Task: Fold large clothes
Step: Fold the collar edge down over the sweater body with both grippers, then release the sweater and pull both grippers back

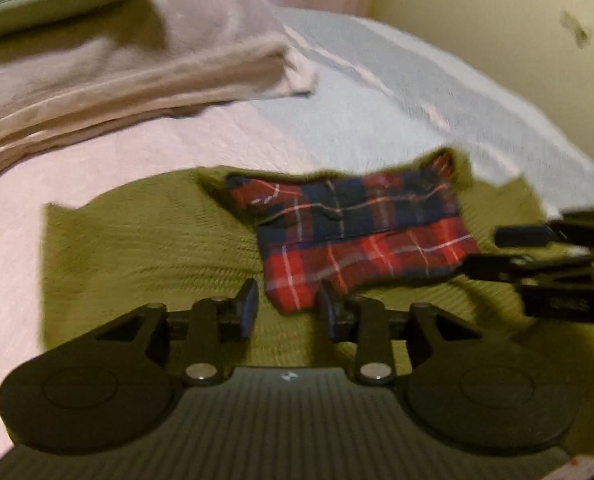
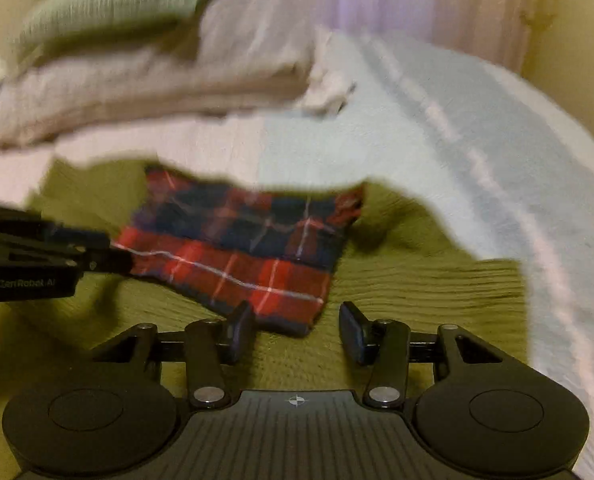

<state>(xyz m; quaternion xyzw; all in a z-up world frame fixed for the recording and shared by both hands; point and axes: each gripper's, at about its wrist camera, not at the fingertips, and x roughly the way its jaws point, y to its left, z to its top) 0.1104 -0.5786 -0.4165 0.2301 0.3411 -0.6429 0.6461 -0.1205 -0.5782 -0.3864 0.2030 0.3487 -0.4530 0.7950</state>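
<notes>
In the left wrist view, a plaid garment (image 1: 361, 236) in red and navy lies on an olive-green cloth (image 1: 145, 248), which is spread on a bed (image 1: 137, 136) with a pink and light blue cover. The garment is folded into a compact shape. Its long axis runs across the picture, from the left to the right, a little tilted: the far left corner is higher in the picture and the right edge is lower. A narrow flap of the garment points toward the camera and reaches between the two fingers of the left gripper (image 1: 287, 312). The fingers stand apart, with a clear gap, and I cannot tell if they touch the flap. The right gripper (image 1: 477, 252) enters from the right side, its tips at the right edge of the garment; if it is open or closed I cannot tell, because of blur. A pile of folded beige blankets (image 1: 129, 80) lies far on the left.

In the right wrist view, the same garment (image 2: 241, 248) lies ahead and to the left, its long axis again across the picture. The right gripper (image 2: 297, 332) has its fingers wide apart and holds nothing; the near corner of the garment is just beside its left finger. The left gripper (image 2: 109, 252) comes from the left, at the left edge of the garment.
</notes>
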